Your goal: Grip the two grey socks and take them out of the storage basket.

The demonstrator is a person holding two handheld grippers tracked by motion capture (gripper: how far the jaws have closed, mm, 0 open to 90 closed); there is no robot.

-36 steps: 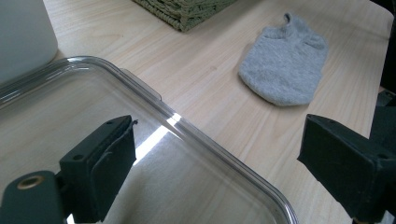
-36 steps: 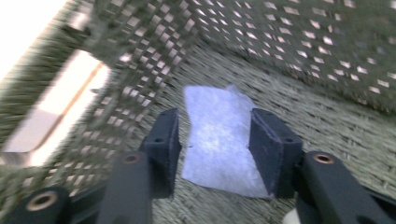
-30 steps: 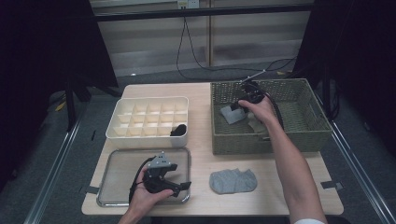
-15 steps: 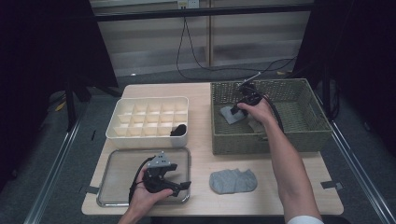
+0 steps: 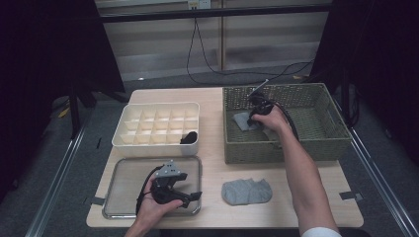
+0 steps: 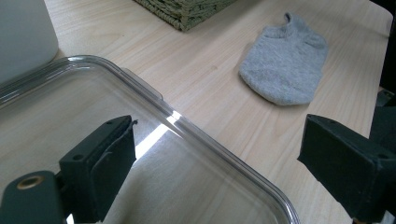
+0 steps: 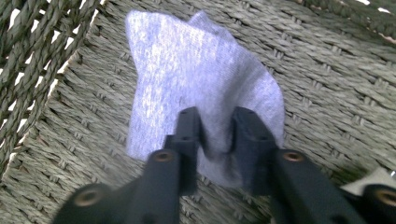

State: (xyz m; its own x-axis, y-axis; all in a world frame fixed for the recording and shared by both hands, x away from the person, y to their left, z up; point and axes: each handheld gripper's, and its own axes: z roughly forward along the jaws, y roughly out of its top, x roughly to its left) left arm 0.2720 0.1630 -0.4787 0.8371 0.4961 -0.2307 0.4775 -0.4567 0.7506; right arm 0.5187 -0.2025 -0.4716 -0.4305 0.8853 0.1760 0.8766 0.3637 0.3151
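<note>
Inside the woven basket (image 5: 326, 143) lies a light grey sock (image 7: 196, 88) (image 5: 241, 120), and my right gripper (image 7: 215, 140) (image 5: 253, 114) is shut on a pinched fold of it near the basket's left wall. A second grey sock (image 5: 247, 191) (image 6: 286, 63) lies flat on the table in front of the basket. My left gripper (image 6: 219, 158) (image 5: 190, 197) is open and hovers low over the right edge of the clear tray (image 5: 118, 182) (image 6: 154, 98), with nothing between its jaws.
A white divided organizer box (image 5: 153, 123) stands behind the tray with a dark item (image 5: 189, 137) in its near right cell. Something white (image 7: 380, 179) shows at the basket floor's edge in the right gripper view. Black cables trail behind the table.
My right gripper has shifted slightly left inside the basket and closed on the light grey sock. The left gripper has stayed over the tray.
</note>
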